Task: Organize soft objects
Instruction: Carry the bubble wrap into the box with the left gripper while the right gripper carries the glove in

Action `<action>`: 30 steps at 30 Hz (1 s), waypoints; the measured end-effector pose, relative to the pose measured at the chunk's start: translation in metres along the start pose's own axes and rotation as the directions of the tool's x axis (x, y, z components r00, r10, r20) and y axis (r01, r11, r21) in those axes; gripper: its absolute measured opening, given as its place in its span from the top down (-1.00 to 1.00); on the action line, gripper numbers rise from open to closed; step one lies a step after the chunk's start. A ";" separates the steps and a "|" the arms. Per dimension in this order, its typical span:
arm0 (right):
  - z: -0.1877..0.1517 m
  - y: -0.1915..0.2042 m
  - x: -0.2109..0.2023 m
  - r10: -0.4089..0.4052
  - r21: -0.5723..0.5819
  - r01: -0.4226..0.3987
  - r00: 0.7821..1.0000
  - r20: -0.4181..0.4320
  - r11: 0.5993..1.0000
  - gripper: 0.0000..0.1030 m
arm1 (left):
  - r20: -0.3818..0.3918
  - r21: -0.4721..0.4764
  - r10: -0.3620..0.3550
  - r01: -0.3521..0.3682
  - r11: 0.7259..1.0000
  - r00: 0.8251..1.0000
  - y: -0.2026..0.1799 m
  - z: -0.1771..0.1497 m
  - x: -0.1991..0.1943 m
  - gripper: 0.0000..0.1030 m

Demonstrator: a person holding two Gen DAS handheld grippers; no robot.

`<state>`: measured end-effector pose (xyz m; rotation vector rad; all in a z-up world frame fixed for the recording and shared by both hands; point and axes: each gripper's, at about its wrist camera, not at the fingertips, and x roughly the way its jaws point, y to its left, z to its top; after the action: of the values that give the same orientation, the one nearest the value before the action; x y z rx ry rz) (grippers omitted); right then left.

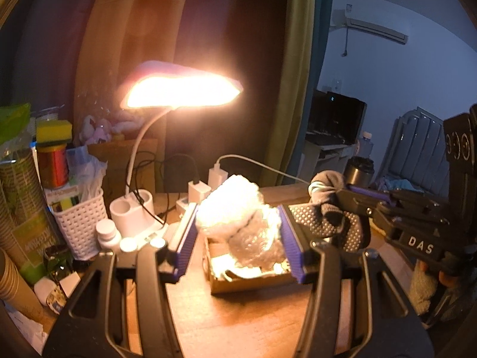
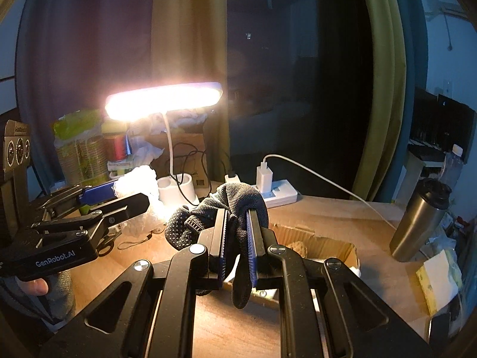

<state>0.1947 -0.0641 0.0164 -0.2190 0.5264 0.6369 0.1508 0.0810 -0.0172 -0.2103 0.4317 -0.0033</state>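
Observation:
My left gripper (image 1: 237,226) is shut on a crumpled wad of bubble wrap (image 1: 238,217), held above an open cardboard box (image 1: 250,282) on the wooden desk. The wad also shows in the right wrist view (image 2: 140,191), at the left gripper's (image 2: 119,197) tips. My right gripper (image 2: 237,226) is shut on a dark grey dotted work glove (image 2: 214,214), held above the desk with a finger dangling down. In the left wrist view the glove (image 1: 331,220) hangs from the right gripper (image 1: 342,192) just right of the bubble wrap. The box (image 2: 322,238) lies below and right of the glove.
A lit white desk lamp (image 1: 179,89) glares over the desk. A white basket (image 1: 80,223), paper cups (image 1: 18,208) and a pill bottle (image 1: 105,232) crowd the left. A power strip with chargers (image 2: 274,191) sits at the back. A steel tumbler (image 2: 417,217) stands at the right.

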 end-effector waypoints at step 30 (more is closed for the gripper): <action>-0.021 -0.007 0.142 0.056 0.053 -0.047 0.982 -0.178 0.997 0.69 | -0.045 -0.073 0.055 -0.058 0.996 0.997 0.057 -0.031 0.071 -0.04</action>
<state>0.2872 -0.0048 -0.0769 -0.2184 0.7228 0.6576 0.1998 0.1276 -0.0855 -0.2714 0.4812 0.0637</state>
